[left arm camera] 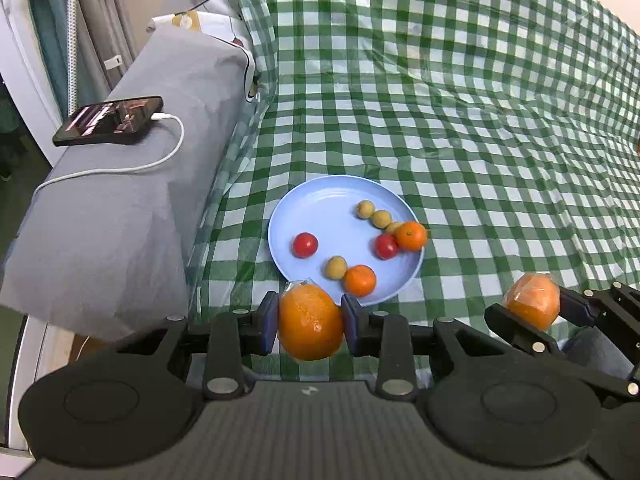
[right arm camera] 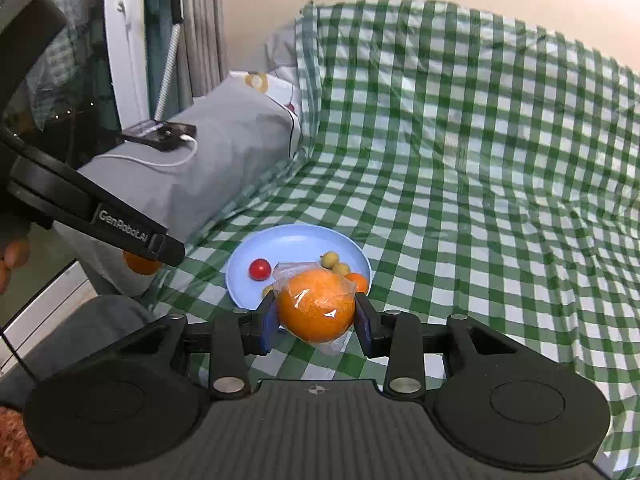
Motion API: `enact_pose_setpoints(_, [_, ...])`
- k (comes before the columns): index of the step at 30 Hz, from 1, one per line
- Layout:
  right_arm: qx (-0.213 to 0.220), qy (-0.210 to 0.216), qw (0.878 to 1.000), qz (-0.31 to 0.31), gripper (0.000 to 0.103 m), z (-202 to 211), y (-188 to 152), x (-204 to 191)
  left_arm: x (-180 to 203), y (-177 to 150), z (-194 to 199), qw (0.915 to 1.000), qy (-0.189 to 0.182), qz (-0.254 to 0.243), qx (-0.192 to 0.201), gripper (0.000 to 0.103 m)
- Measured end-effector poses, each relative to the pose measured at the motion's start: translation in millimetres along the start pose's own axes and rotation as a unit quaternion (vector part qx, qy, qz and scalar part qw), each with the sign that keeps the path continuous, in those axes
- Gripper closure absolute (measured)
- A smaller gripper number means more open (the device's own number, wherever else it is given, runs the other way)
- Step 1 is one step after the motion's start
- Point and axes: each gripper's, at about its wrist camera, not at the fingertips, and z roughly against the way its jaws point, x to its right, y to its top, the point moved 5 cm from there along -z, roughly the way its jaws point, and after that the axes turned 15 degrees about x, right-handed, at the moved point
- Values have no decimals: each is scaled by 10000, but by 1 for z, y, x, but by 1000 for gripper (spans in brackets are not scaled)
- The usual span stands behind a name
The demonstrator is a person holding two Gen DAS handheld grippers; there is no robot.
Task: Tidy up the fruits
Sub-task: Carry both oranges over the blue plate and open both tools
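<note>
Wrapped oranges clamped in both jaws, seemingly above plate.

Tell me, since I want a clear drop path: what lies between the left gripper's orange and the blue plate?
Nothing. In the left wrist view the wrapped orange in the left gripper hangs at the blue plate's near rim, with only checkered cloth visible below.

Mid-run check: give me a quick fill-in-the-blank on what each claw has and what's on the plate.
1. The left claw is shut on a wrapped ____.
2. The right claw holds a second orange wrapped in clear ____.
3. The blue plate holds ____ red tomatoes, among them the left tomato.
4. The plate rests on a green-and-white ____ cloth.

Missing words: orange; plastic; two; checked
</note>
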Motion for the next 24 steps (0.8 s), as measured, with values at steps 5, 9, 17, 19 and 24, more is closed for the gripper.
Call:
enact_pose_setpoints(5, [-201,-4,9998,-64,63,-44,-4,4,-3,11,-39,9999,-59,-31,-110,66])
enact_pose_setpoints(9, [-327,21,9994,-71,63,-84,-7,8,-4,21,-76,9999,-51,-75,-93,66])
enact_pose_setpoints(17, [-618,44,9980,86,63,-148,-22,12,0,20,-148,9991,-21,-213,-360,66])
enact_pose_setpoints(19, [-690,67,9975,165,63,-160,-26,12,-1,19,-160,9989,-21,-222,-423,66])
enact_pose_setpoints(24, [-751,117,9965,349,63,-181,-30,8,-4,20,-180,9985,36,-275,-473,66])
